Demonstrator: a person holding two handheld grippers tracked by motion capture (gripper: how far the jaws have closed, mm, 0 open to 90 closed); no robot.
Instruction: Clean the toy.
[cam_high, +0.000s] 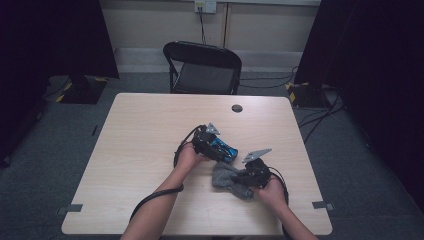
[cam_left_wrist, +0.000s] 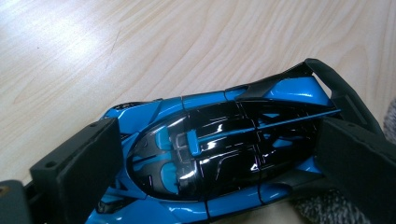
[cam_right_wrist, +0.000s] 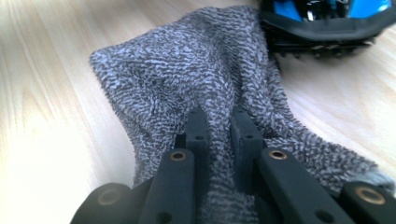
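Two grips are set at once. My right fingers (cam_right_wrist: 219, 135) are pinched nearly together on a raised fold of the grey terry cloth (cam_right_wrist: 196, 70), with a ridge of the pile squeezed between the pads; in the high view the right gripper (cam_high: 239, 178) sits on the near edge of that cloth. My left fingers (cam_left_wrist: 88, 163) stand wide, one pad on each flank of the blue-and-black toy car (cam_left_wrist: 210, 158), and they press on its body across the cockpit.

The cloth is soft and limp and looks very light. It bunches wherever I pinch it and the rest trails flat on the tabletop (cam_high: 150, 130), so I judge a hold on a fold like this one is the sound place; a pinch at a thin edge would likely slide out of the loops.

The car is the opposite: a stiff, glossy plastic shell, smooth enough to slip under the pads, probably light. Its rear wing (cam_left_wrist: 336, 84) and thin fins look breakable, so I keep my hold on the broad sides amidships and well off the wing.

The car lies near the middle of the tabletop, just beyond the cloth, with its edge right beside the cloth's far corner; whether they touch I cannot tell. Behind the tabletop stands a black folding chair (cam_high: 202, 67).
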